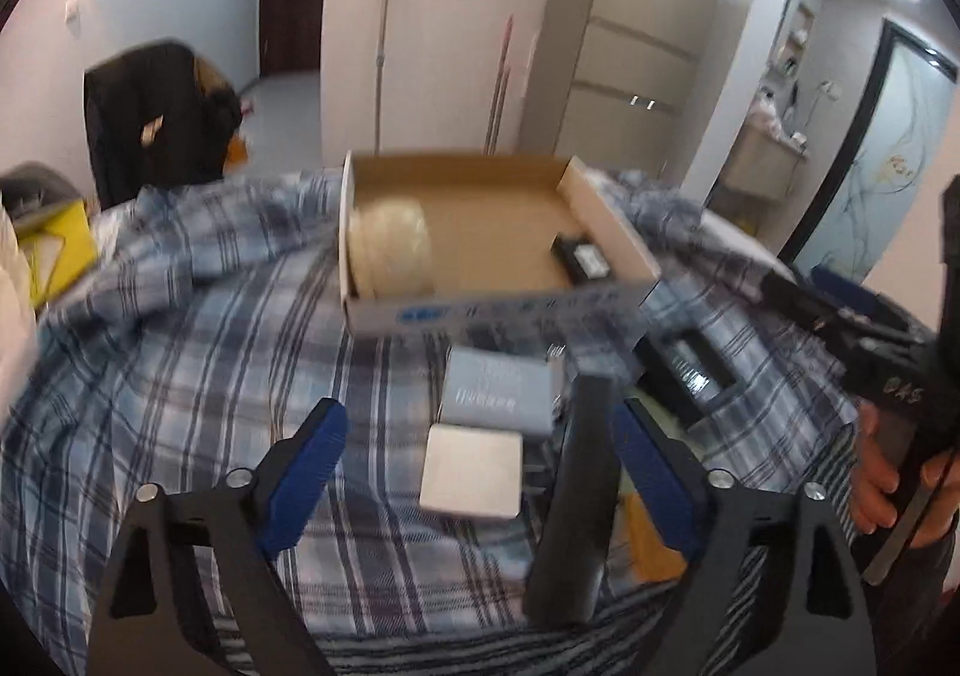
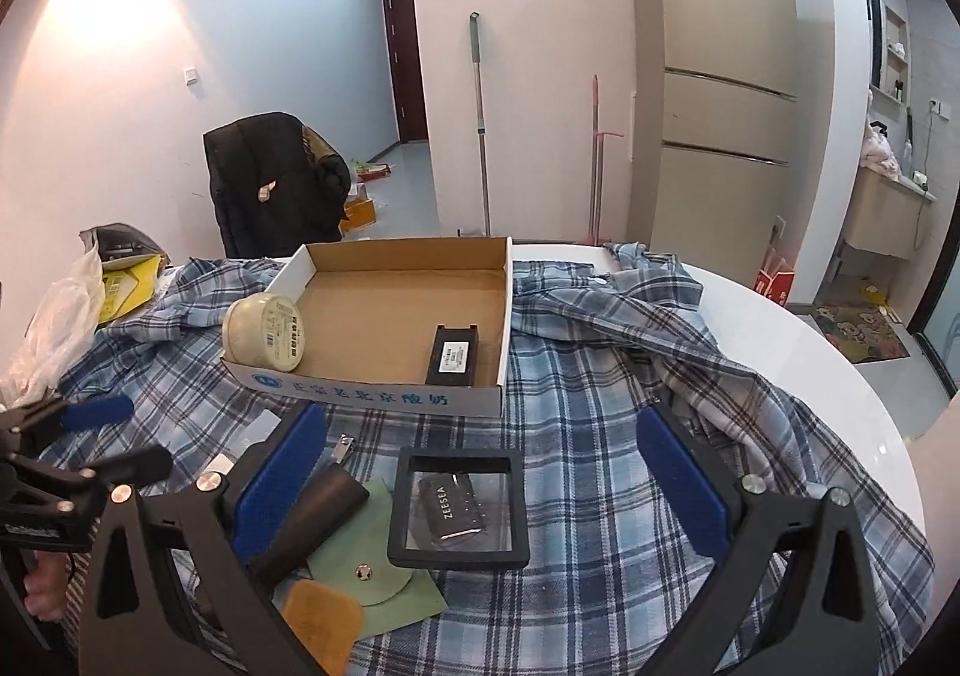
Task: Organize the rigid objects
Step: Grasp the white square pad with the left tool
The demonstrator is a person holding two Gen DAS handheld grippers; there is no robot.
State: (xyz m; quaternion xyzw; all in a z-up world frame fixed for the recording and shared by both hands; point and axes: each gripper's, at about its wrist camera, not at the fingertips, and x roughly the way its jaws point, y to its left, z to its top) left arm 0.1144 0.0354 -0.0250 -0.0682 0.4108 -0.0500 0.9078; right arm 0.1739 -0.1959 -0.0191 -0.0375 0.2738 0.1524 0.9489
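I hold my left gripper [image 1: 480, 472] spread around the white square box [image 1: 471, 475], apparently to lift it into the cardboard box [image 1: 498, 310] beyond, my right gripper [image 2: 480, 478] gaping idle.

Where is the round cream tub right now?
In the right wrist view the round cream tub lies on its side in the near-left corner of the cardboard box, across from the black rectangular item by the box's right wall.

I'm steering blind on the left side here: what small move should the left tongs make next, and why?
Probably ease the left tongs down around the white square box and close. They stand open with the box between the blue pads, not pressed, and the cardboard box beyond has bare floor left to take it.
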